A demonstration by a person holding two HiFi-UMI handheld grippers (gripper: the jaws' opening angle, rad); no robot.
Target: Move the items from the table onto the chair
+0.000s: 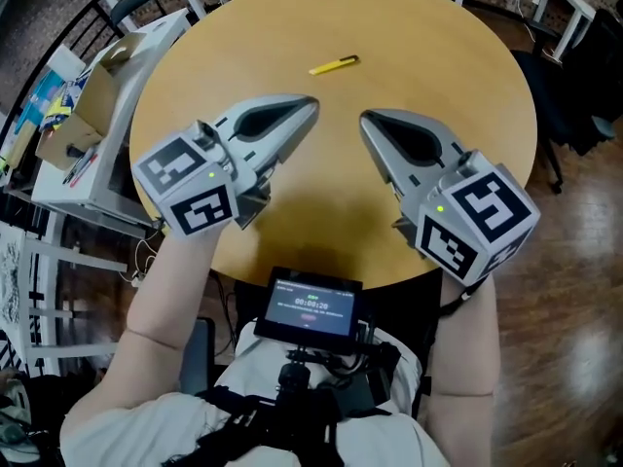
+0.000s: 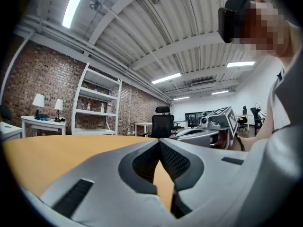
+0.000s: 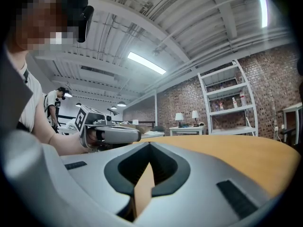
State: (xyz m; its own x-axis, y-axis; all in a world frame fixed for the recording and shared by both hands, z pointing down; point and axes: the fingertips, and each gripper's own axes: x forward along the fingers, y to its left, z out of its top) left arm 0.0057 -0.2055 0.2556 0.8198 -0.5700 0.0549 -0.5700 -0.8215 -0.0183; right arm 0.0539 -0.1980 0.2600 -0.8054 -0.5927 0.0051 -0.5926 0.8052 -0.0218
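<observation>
- Spreading the left tool (image 1: 313,105) before closing in is looking wise from the head view: the slim yellow item (image 1: 334,64) is lying untouched on the desk (image 1: 467,86), beyond both tips. The right tool (image 1: 365,120) is hovering near the left one, each angling inward.
- Left gripper view: its jaws are pressing together on nothing, pointing level across the desk toward a black office chair (image 2: 162,122).
- Right gripper view: these jaws are likewise meeting at the tip, empty and level.

Two grippers (image 1: 311,106) (image 1: 366,119), one yellow item (image 1: 334,64), one table (image 1: 438,66).
</observation>
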